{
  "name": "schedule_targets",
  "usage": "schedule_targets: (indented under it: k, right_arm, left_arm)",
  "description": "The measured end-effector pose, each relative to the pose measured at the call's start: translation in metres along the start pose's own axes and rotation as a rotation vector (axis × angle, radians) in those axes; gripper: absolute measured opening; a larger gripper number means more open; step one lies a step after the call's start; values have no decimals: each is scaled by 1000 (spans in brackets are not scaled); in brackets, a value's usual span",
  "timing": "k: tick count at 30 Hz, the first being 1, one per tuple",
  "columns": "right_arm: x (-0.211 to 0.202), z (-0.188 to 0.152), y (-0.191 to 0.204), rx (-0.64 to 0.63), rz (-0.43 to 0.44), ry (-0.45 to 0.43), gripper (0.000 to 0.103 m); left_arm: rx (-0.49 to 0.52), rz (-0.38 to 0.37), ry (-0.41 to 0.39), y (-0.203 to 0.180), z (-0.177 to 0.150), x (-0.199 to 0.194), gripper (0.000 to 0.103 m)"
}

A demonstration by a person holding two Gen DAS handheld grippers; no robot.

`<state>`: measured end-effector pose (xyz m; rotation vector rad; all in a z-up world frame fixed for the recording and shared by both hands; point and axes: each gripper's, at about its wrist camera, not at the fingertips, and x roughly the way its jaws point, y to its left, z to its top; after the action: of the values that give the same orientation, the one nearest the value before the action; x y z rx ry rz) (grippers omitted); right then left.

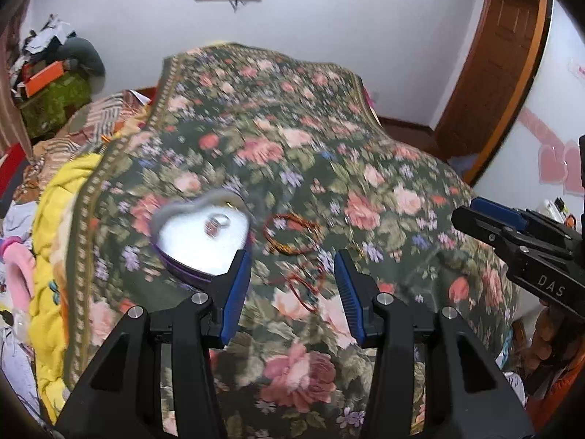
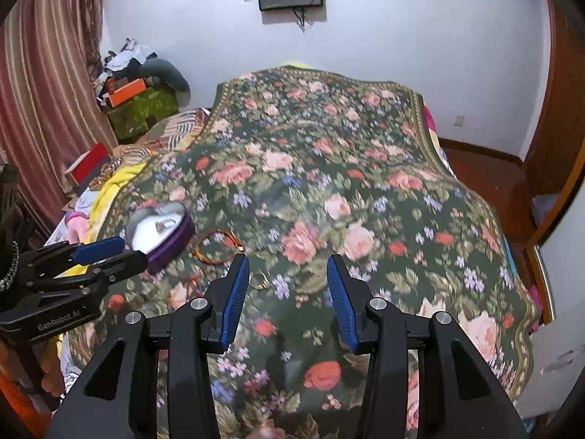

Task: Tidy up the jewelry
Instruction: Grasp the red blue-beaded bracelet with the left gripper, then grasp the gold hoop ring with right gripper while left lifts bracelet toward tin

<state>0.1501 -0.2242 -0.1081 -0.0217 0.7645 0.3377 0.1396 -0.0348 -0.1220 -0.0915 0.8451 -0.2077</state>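
Heart-shaped tin [image 1: 204,236] open on floral bedspread [image 1: 292,139], left of centre; ring [image 1: 217,224] inside; orange bangle [image 1: 292,234] just right of tin; red cord loop [image 1: 307,285] nearer, between the blue pads [image 1: 234,292]; left gripper [image 1: 292,261] fingers wide, holding nothing; small gold ring [image 2: 259,281] beside the right gripper's [image 2: 289,265] left pad [image 2: 234,292]; its fingers wide, empty.

The black left gripper with blue pads [image 1: 292,285] is hovering with jaws spread wide. The matching black right gripper [image 2: 289,289] is likewise gaping, empty, just beside the left one.
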Motion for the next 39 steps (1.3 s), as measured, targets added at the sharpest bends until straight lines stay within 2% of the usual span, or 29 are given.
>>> schedule_targets:
  k: [12,15,18,19,21,22,29,39]
  right_arm:
    - [24,-22,-12,20,14,103,40]
    - [30,-24,-12,23,25,124,40]
    - [36,-25,-11,24,35,141,40]
    - [37,-26,-10,24,37,145,40]
    - [40,-26,-10,24,40,154,40]
    - [42,-27,-10,24,42,158,40]
    - [51,-24,-5,19,57,177,40]
    - [79,-17,8,24,117,221,40]
  left_arm:
    - [18,-30,152,-11,-23,59,46]
    - [18,-32,176,-11,-27,71,36]
    - [18,-30,162,-9,-28,75,30]
    - [15,-31,159,-8,-27,77,26]
    - [13,-28,158,-7,-26,80,9]
    - [11,-28,157,-6,-25,80,7]
    - [-2,-39,124,-3,-18,73,7]
    - [-1,-21,-11,5,11,41,7]
